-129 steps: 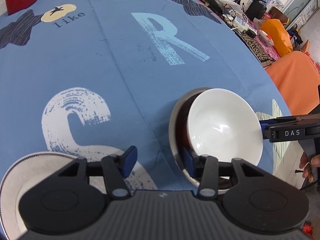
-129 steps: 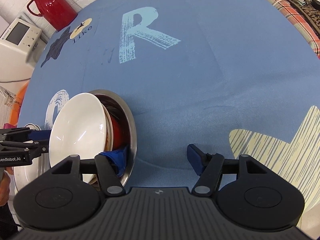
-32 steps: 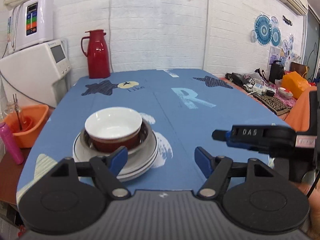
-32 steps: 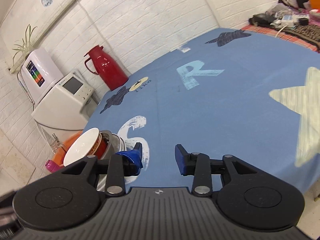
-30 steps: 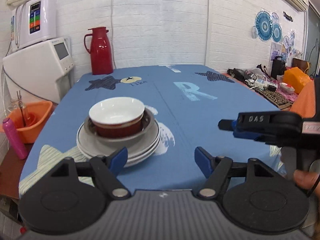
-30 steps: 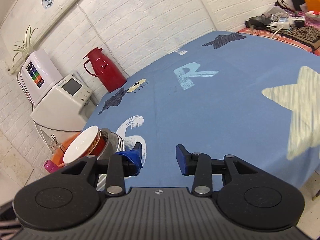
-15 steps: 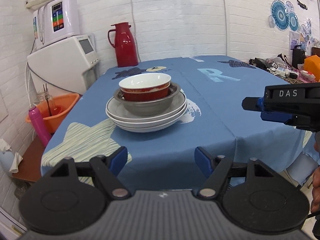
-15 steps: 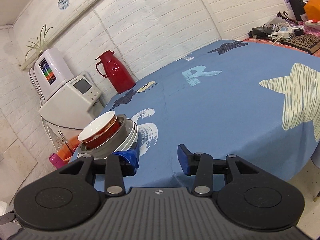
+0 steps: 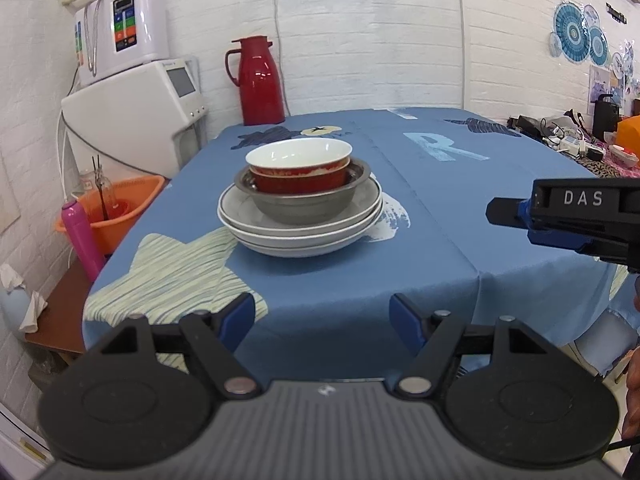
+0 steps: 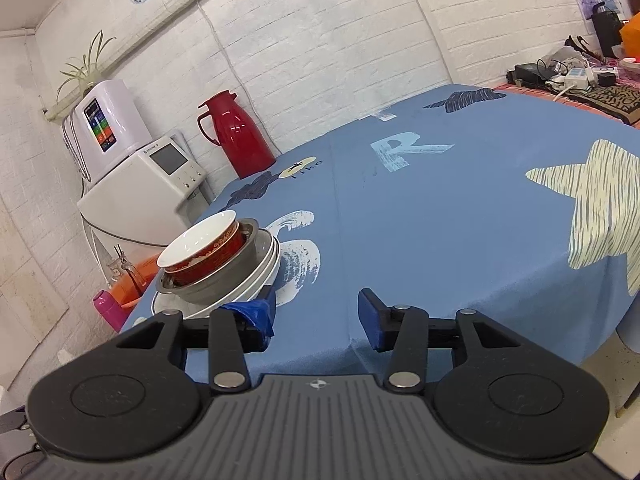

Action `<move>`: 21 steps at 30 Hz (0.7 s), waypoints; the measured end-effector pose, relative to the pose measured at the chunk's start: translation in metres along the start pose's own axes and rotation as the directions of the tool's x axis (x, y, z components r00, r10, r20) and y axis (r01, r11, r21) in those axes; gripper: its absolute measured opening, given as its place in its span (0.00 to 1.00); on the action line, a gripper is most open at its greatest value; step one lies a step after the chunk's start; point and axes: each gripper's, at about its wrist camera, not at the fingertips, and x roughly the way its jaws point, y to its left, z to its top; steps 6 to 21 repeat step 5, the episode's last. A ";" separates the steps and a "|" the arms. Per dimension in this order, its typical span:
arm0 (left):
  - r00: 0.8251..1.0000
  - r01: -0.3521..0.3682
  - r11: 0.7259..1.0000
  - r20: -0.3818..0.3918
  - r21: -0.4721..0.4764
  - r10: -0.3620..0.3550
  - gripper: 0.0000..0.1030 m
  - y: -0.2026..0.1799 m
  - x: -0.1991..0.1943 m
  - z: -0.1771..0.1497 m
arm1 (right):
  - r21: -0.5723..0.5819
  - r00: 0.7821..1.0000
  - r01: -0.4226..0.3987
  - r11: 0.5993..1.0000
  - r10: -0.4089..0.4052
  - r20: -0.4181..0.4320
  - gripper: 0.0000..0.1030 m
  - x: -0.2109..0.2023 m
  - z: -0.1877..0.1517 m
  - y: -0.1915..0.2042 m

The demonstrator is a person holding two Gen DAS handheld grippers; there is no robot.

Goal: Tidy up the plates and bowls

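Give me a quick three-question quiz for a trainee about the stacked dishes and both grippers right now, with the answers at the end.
1. True or false: the left gripper is shut on the metal bowl.
2. Multiple choice: the red bowl with the white inside sits (A) directly on the tablecloth, (B) nested in the metal bowl, (C) beside the red thermos.
3. Fill in: the metal bowl rests on a stack of white ____.

Key: 1 false, its jaws are open and hold nothing, as with the right gripper. 2 B. 3 plates.
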 end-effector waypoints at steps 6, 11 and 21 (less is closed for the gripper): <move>1.000 0.003 1.000 -0.001 -0.001 -0.003 0.70 0.001 0.000 0.000 | -0.040 1.000 0.028 0.999 -0.028 0.003 0.30 -0.001 -0.002 0.007; 1.000 0.003 1.000 -0.001 -0.001 -0.003 0.70 0.001 0.000 0.000 | -0.040 1.000 0.028 0.999 -0.028 0.003 0.30 -0.001 -0.002 0.007; 1.000 0.003 1.000 -0.001 -0.001 -0.003 0.70 0.001 0.000 0.000 | -0.040 1.000 0.028 0.999 -0.028 0.003 0.30 -0.001 -0.002 0.007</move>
